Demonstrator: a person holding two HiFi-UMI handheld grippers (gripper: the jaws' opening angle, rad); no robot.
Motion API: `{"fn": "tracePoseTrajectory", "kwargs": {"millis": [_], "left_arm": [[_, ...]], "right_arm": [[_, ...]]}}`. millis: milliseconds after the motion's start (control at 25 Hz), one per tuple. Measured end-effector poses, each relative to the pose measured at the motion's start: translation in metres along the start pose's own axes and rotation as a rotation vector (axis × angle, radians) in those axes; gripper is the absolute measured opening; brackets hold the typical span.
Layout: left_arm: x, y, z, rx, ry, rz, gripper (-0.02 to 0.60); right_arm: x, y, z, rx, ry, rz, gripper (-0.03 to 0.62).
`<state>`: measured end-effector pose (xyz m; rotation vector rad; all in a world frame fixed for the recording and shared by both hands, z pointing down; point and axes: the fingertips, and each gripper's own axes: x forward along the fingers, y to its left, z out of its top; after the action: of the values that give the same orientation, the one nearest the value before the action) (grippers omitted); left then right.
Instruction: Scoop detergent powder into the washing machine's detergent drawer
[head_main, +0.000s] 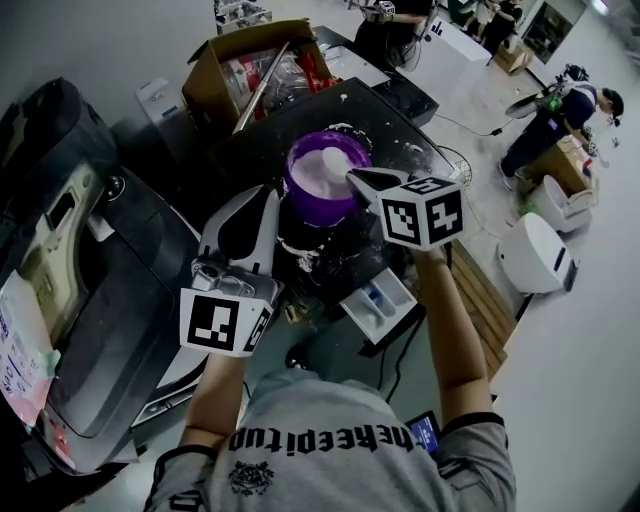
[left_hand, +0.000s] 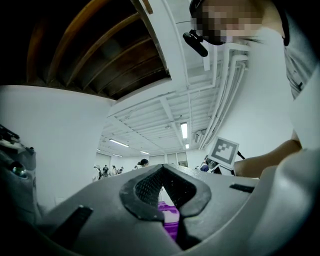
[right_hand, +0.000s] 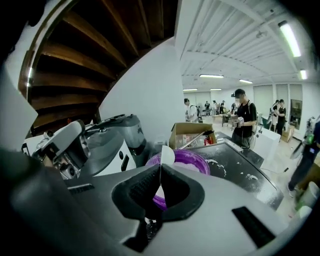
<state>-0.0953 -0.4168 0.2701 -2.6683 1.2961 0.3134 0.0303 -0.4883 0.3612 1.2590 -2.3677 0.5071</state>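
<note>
Head view: purple tub (head_main: 312, 205) of white powder (head_main: 318, 168) sat at upper centre, with the detergent drawer (head_main: 380, 300) lying open below it, toward lower right. Left gripper (left_hand: 162, 184) was clamped on the tub rim. Right gripper (right_hand: 160, 175) pinched a white scoop (right_hand: 165, 156) above the powder.

An open cardboard box (head_main: 250, 65) sits beyond the left tongs (head_main: 268, 192), and a bent-over person (head_main: 555, 115) and a white rounded object (head_main: 535, 255) are well right of the right tongs (head_main: 352, 178).
</note>
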Motion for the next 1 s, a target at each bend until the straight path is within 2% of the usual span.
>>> {"fn": "tracePoseTrajectory", "kwargs": {"millis": [200,280,440,600,1000], "left_arm": [[-0.001,0.003,-0.007,-0.005,0.017,-0.006,0.005],[-0.001,0.004,-0.01,-0.007,0.02,-0.008,0.004],[-0.002,0.005,-0.013,-0.011,0.026,-0.011,0.005],[-0.002,0.007,-0.016,-0.015,0.031,-0.012,0.005],[-0.006,0.014,-0.019,-0.029,0.033,-0.005,0.003]], "right_arm": [[0.037,-0.003,-0.012,0.061,0.193,0.087,0.006],[0.049,-0.007,-0.019,0.07,0.28,0.092,0.006],[0.063,-0.019,-0.022,0.024,0.385,0.049,0.006],[0.075,-0.024,-0.02,0.007,0.45,0.041,0.006],[0.1,-0.039,-0.029,-0.068,0.608,-0.053,0.006]]}}
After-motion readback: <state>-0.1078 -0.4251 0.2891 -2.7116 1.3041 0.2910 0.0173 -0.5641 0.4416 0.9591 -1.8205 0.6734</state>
